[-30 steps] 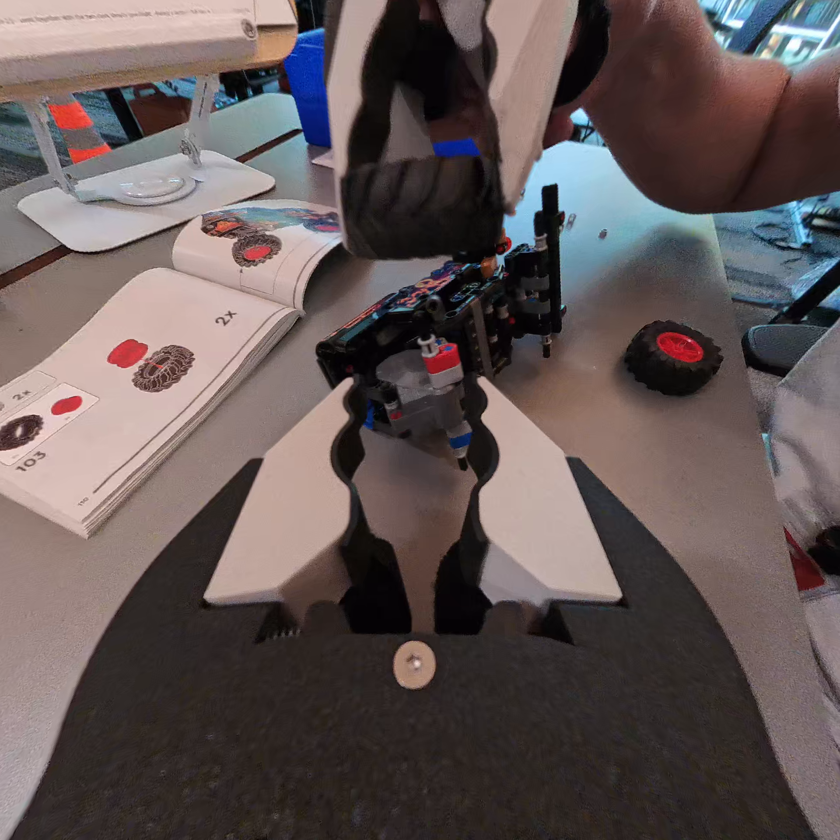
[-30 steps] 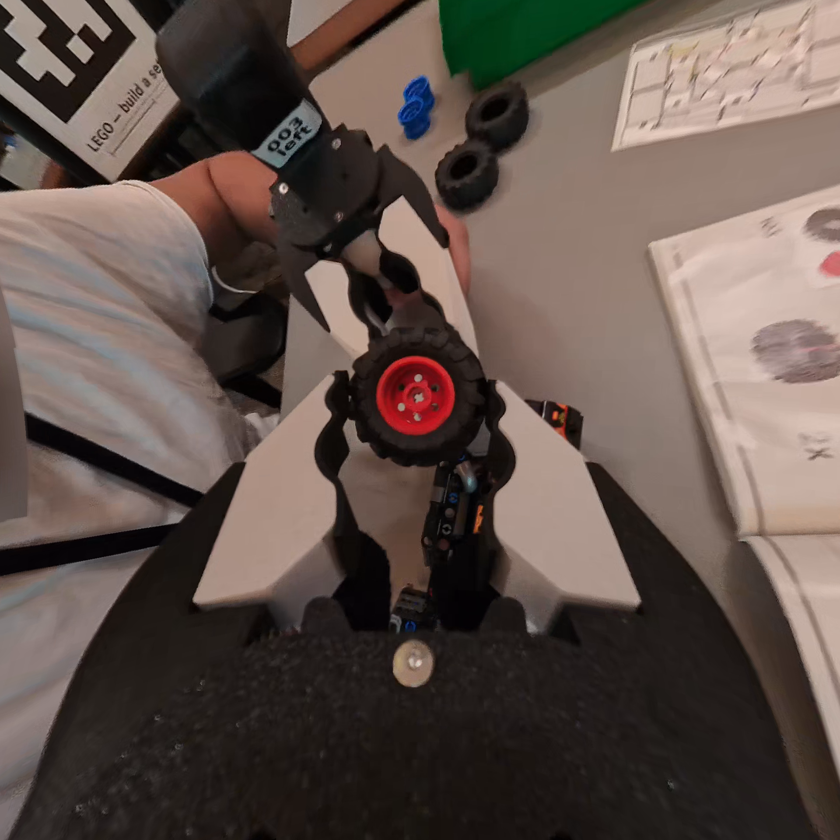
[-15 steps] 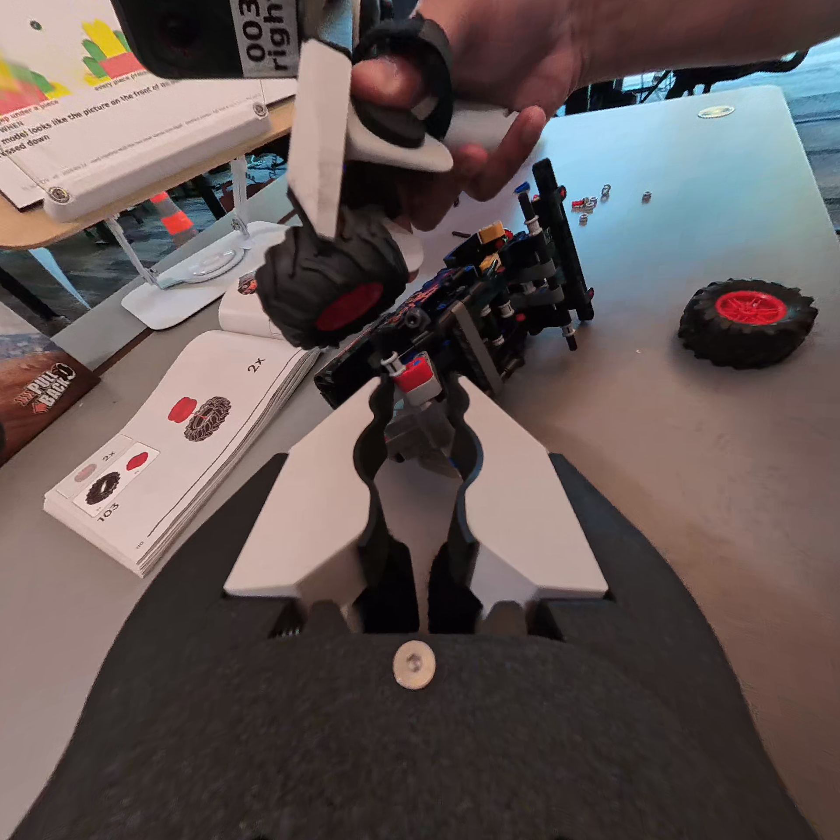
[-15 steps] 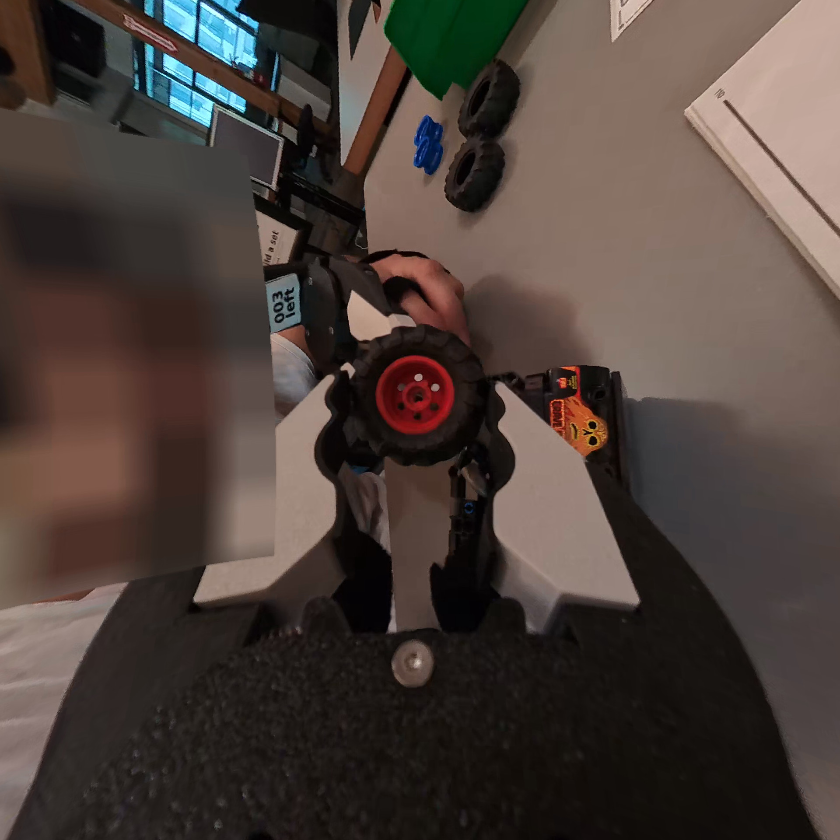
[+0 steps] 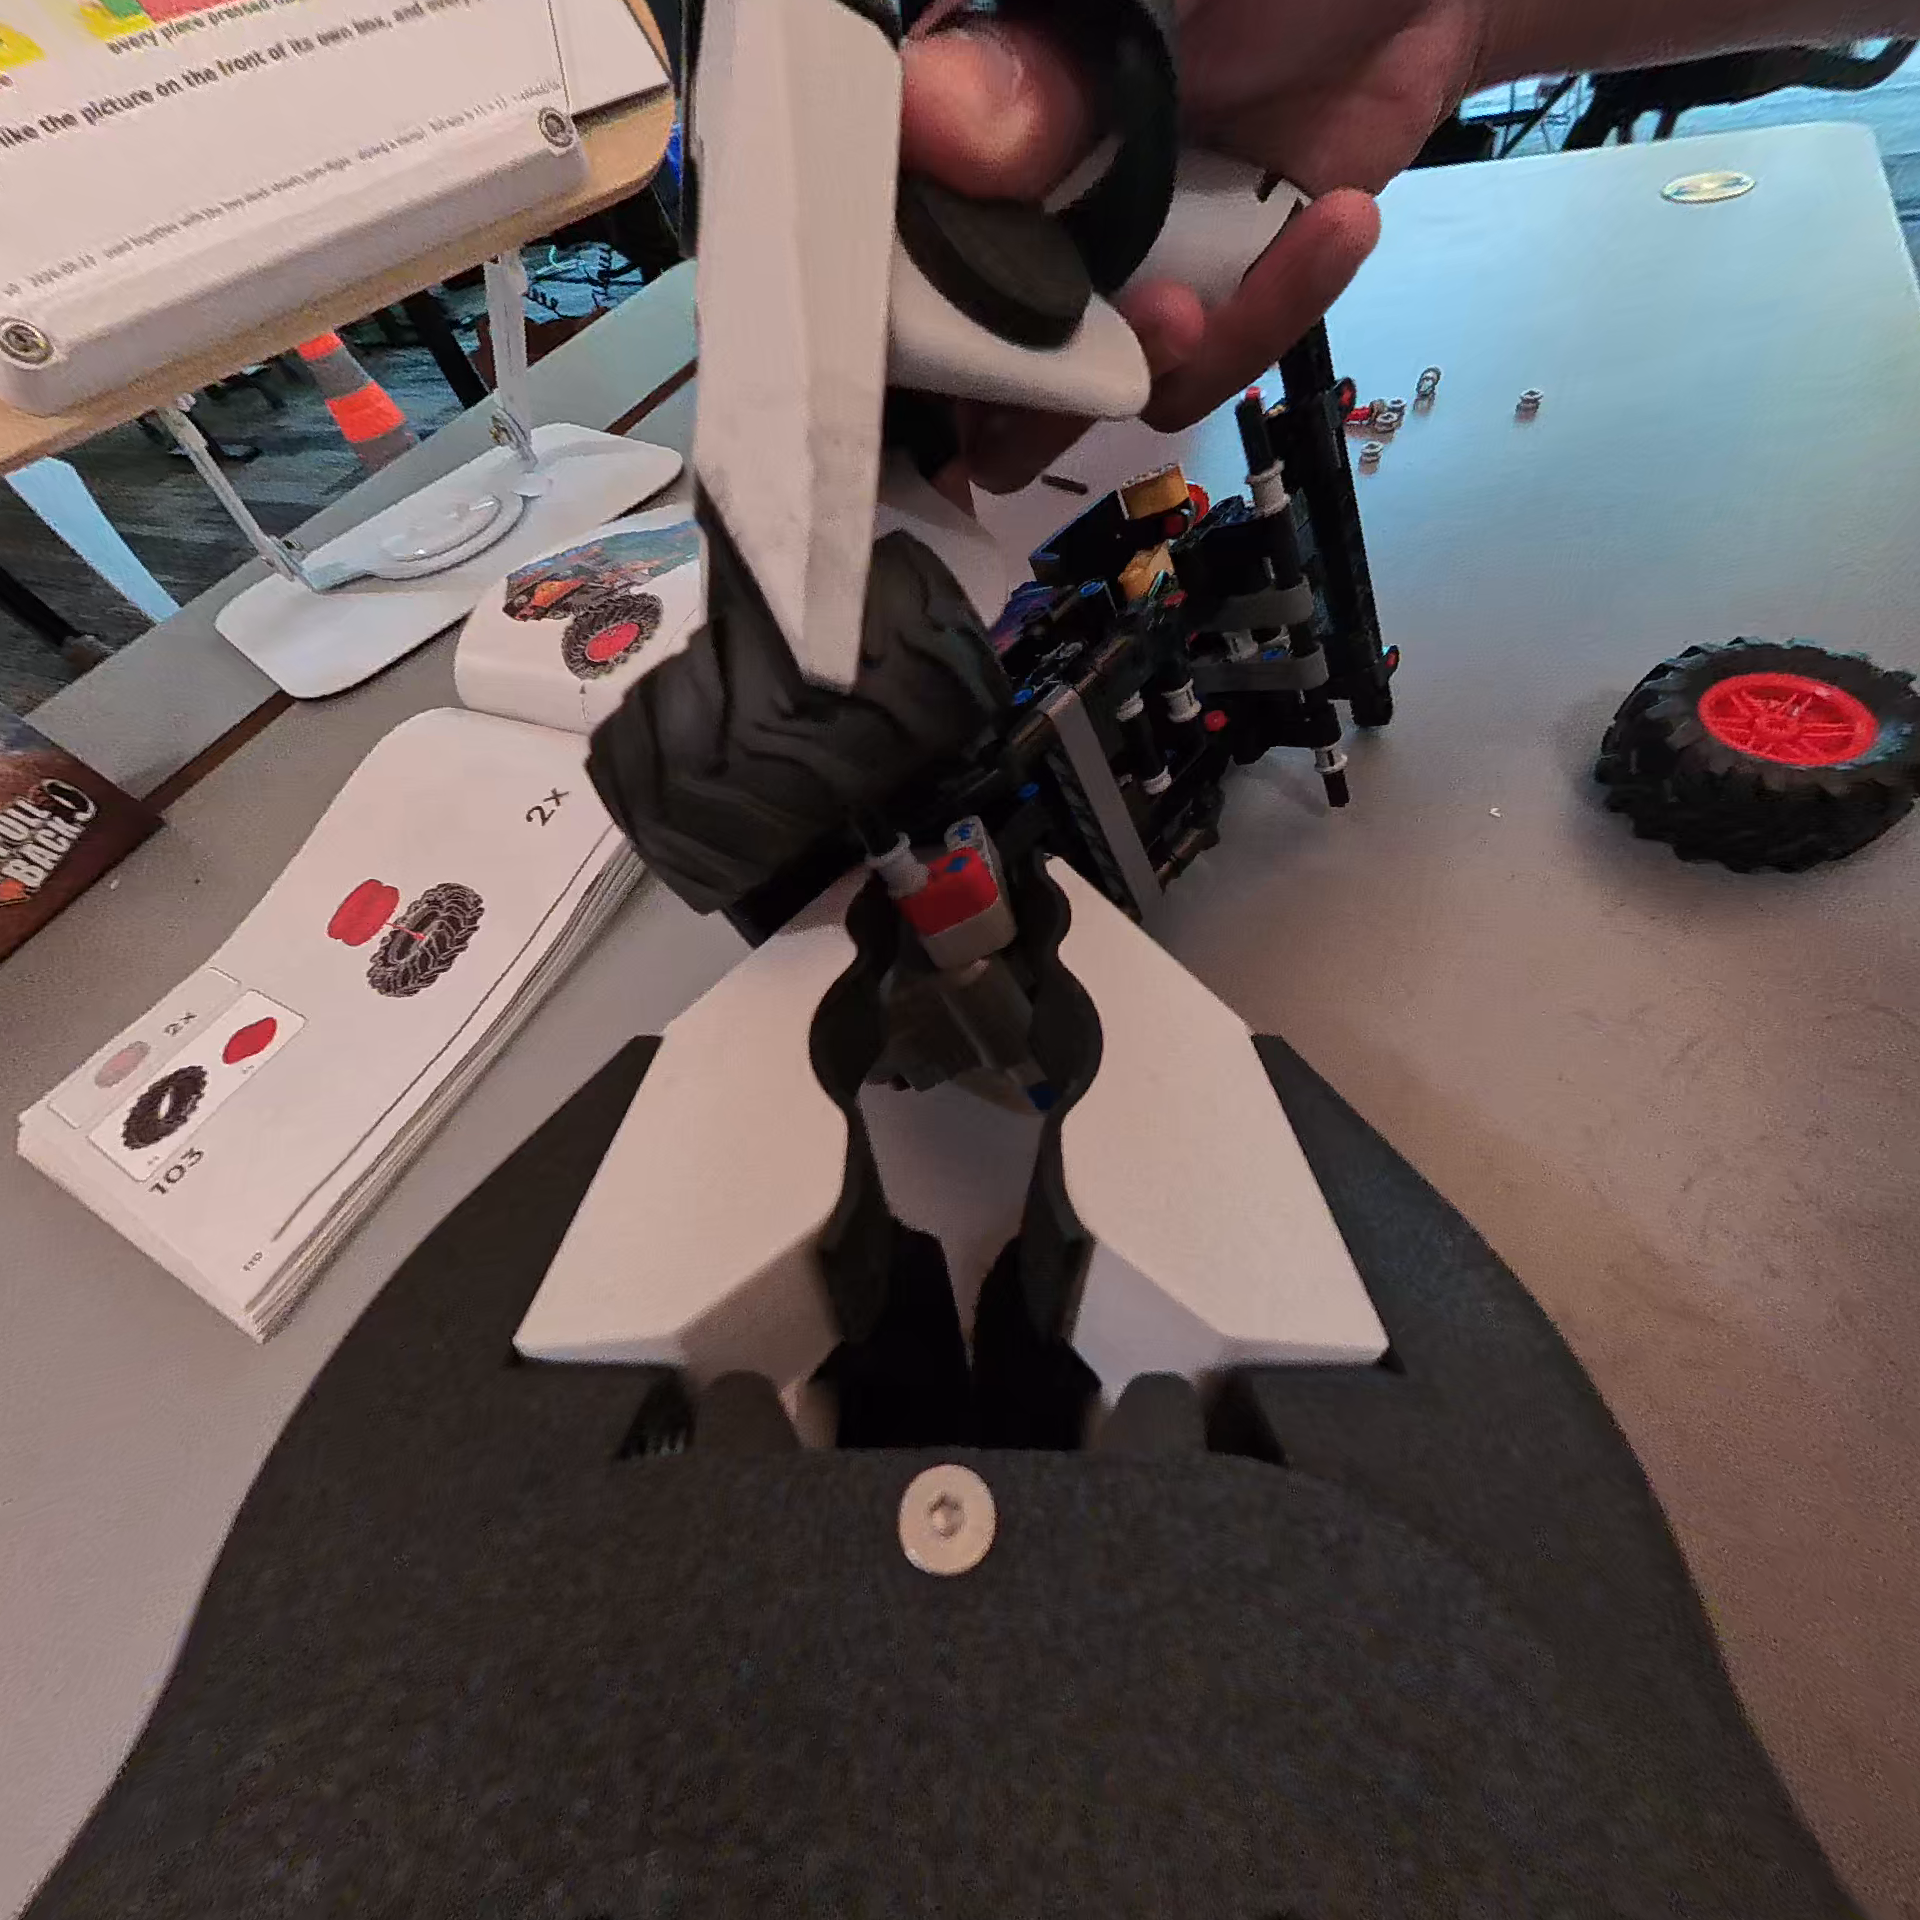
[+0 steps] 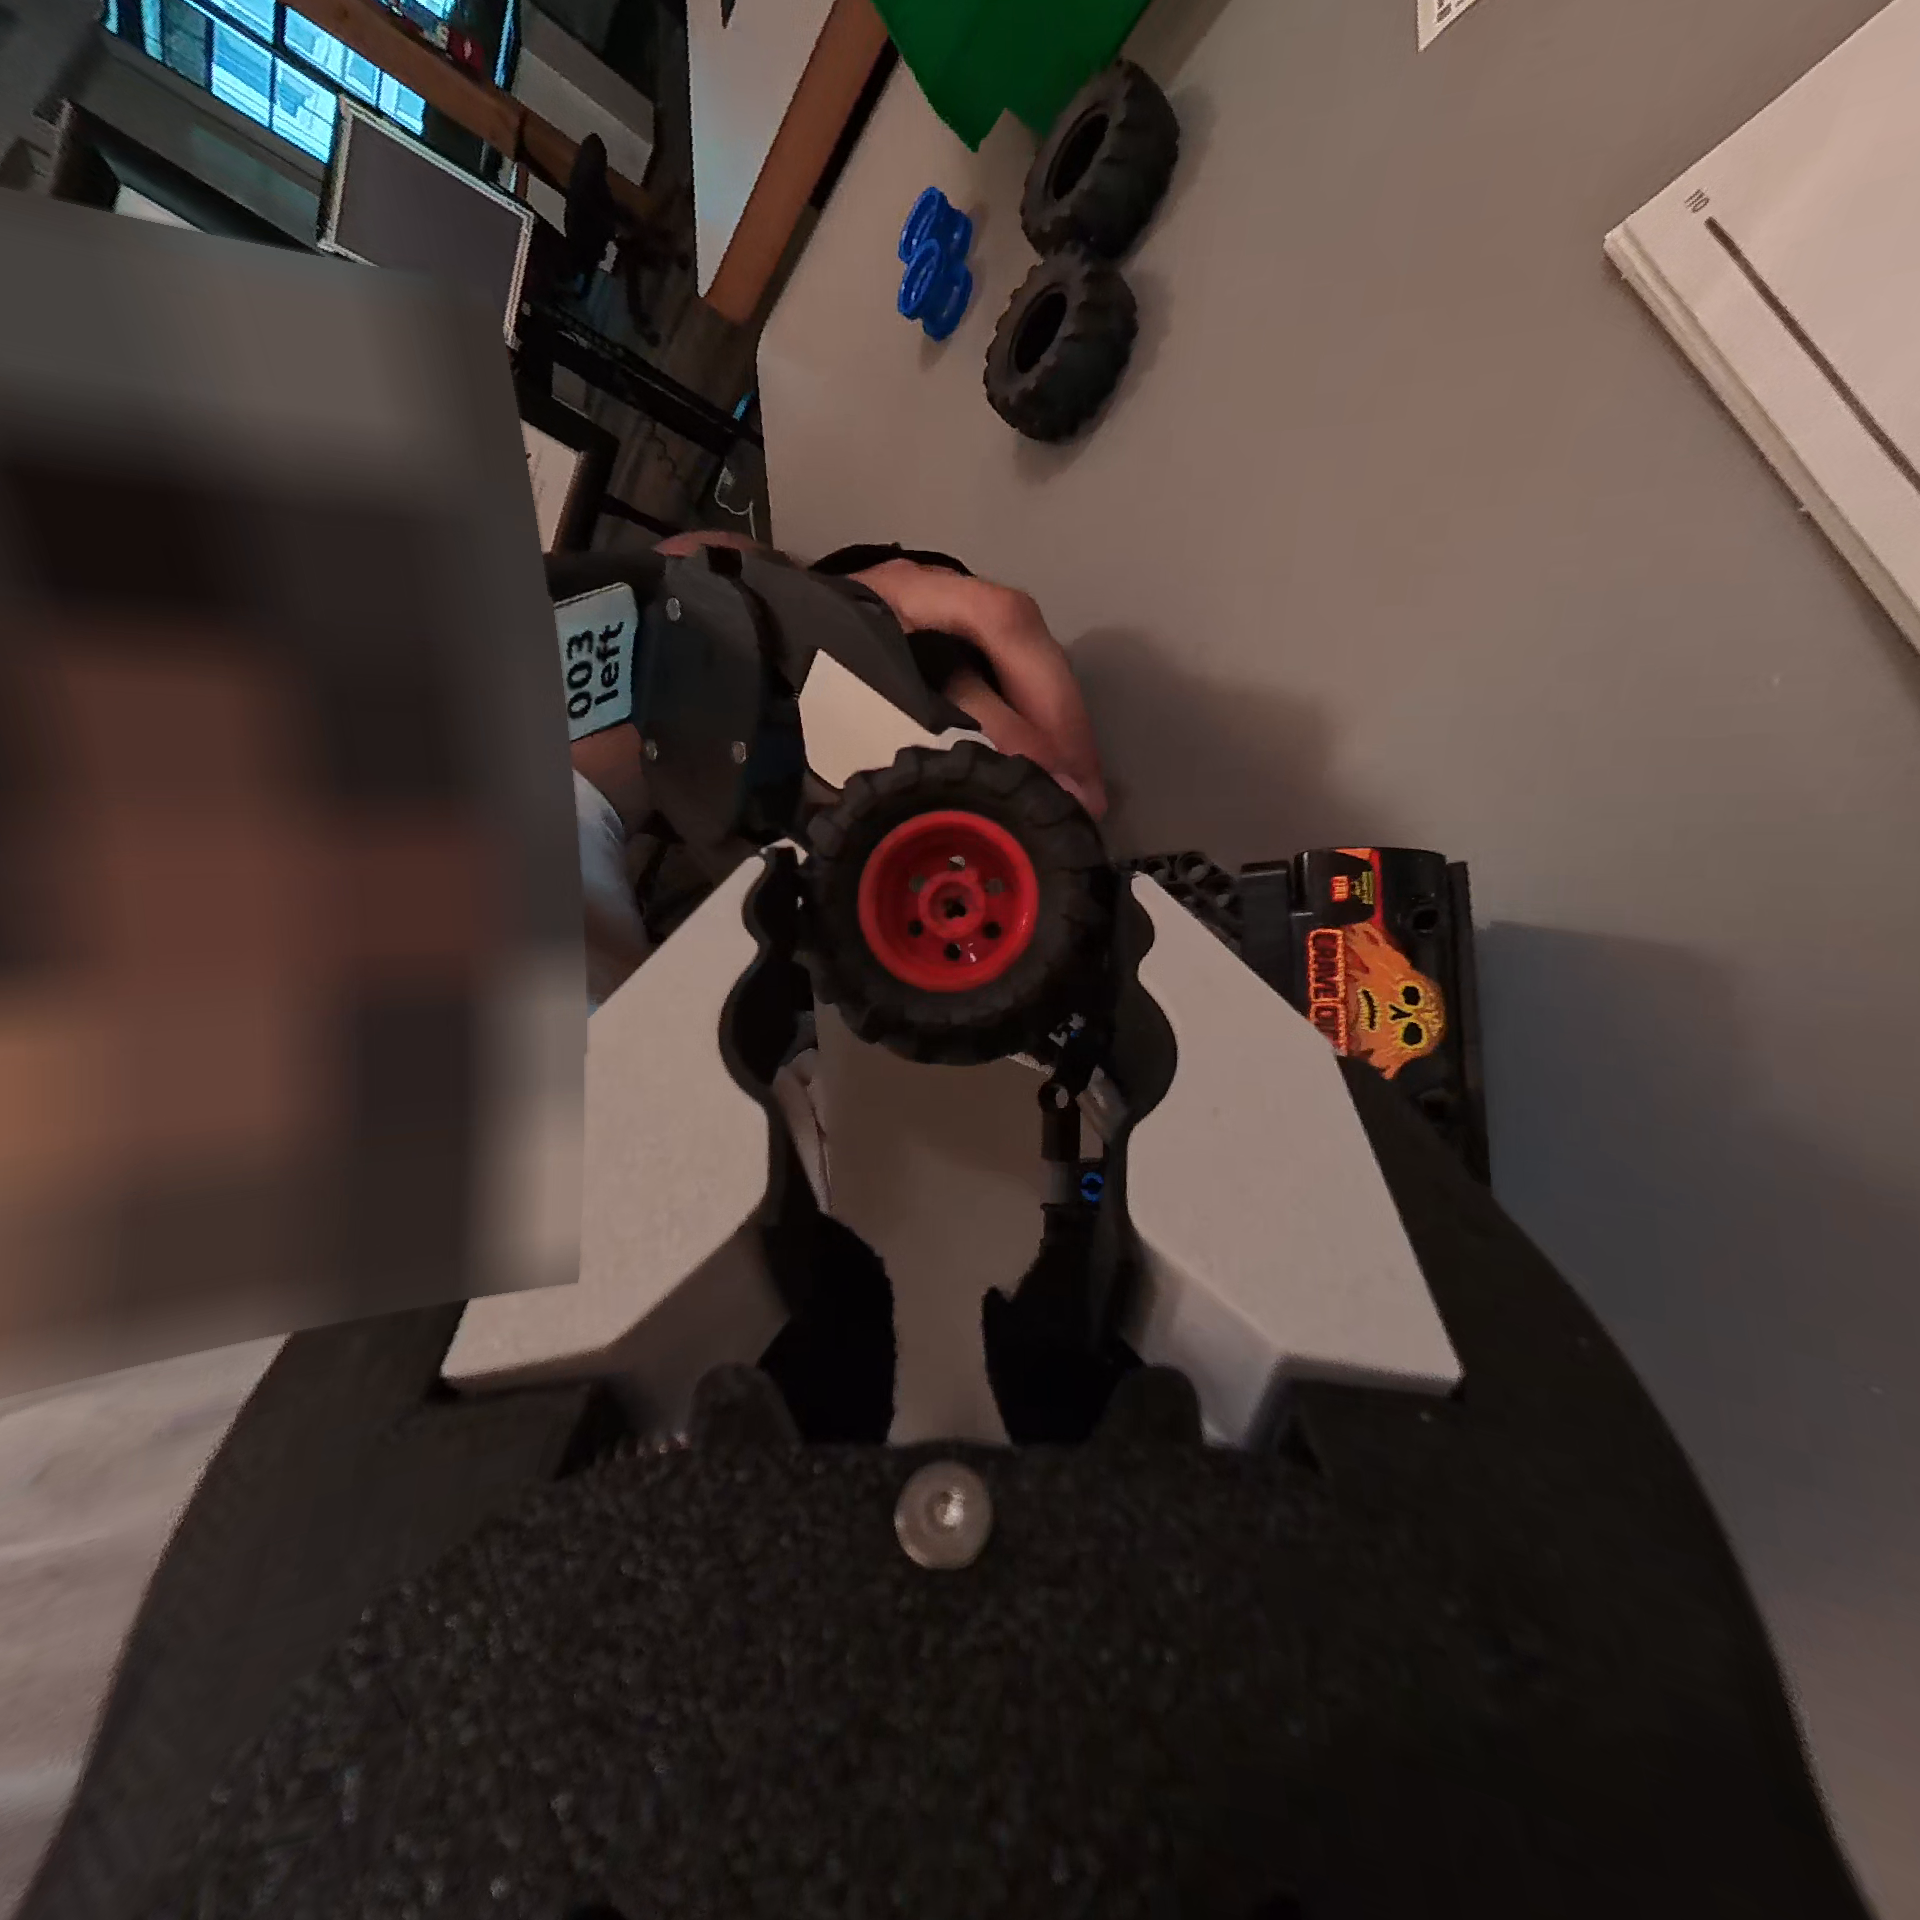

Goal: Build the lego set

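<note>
The black lego truck chassis (image 5: 1174, 665) lies on its side on the grey table (image 5: 1558, 1091). My left gripper (image 5: 956, 914) is shut on the chassis's grey and red end block (image 5: 951, 909). My right gripper (image 6: 951, 904) is shut on a black tyre with a red hub (image 6: 948, 914). In the left wrist view this wheel (image 5: 748, 769) is pressed against the chassis side beside my left fingertips, under the right gripper's white finger (image 5: 800, 312). The truck's stickered body (image 6: 1361, 987) shows right of the wheel. The axle is hidden.
A second red-hubbed wheel (image 5: 1766, 748) lies at the right. The open instruction booklet (image 5: 364, 987) lies at the left, with a white stand (image 5: 416, 540) behind it. Small loose parts (image 5: 1423, 405) lie at the far side. Two bare tyres (image 6: 1081, 260) and blue hubs (image 6: 935, 260) lie beyond.
My right gripper has turned and come down, bringing the wheel against the chassis side. My left gripper has moved forward and closed on the chassis end.
</note>
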Tool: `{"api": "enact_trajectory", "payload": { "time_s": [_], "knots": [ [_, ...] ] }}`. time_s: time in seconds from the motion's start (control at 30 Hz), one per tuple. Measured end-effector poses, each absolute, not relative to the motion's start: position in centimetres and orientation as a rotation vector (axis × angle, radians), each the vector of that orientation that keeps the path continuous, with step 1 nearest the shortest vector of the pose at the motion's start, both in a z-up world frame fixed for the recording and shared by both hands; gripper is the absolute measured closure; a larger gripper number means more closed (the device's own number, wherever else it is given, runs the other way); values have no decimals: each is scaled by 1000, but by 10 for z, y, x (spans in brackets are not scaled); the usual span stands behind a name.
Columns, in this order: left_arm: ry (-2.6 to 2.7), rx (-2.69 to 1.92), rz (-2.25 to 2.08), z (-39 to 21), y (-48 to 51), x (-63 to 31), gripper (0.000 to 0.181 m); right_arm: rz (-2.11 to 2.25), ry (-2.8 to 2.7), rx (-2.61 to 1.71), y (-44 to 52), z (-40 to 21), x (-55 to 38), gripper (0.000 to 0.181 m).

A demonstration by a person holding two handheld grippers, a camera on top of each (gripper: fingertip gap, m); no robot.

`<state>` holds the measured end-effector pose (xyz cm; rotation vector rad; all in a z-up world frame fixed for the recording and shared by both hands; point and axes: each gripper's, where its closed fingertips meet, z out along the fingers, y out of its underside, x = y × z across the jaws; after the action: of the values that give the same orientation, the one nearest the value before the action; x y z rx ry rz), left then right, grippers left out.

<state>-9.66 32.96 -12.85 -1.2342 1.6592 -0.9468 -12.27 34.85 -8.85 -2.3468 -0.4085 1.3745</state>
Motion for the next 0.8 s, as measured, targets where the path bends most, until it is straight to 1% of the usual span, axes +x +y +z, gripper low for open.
{"api": "enact_trajectory", "payload": {
  "time_s": [0.03, 0.27, 0.53, 0.8],
  "knots": [
    [1660, -1241, -960, -128, 330, -96, 161, 1360, -412, -2355, 349, -89, -122, 122],
    [1657, -1263, -994, -128, 330, -96, 162, 1284, -451, -2378, 349, -88, -121, 122],
    [1668, -1265, -1009, -128, 328, -96, 163, 1013, -700, -2369, 346, -89, -120, 122],
    [1666, -1249, -966, -129, 329, -96, 163, 894, -707, -2516, 344, -91, -122, 122]
  ]
}}
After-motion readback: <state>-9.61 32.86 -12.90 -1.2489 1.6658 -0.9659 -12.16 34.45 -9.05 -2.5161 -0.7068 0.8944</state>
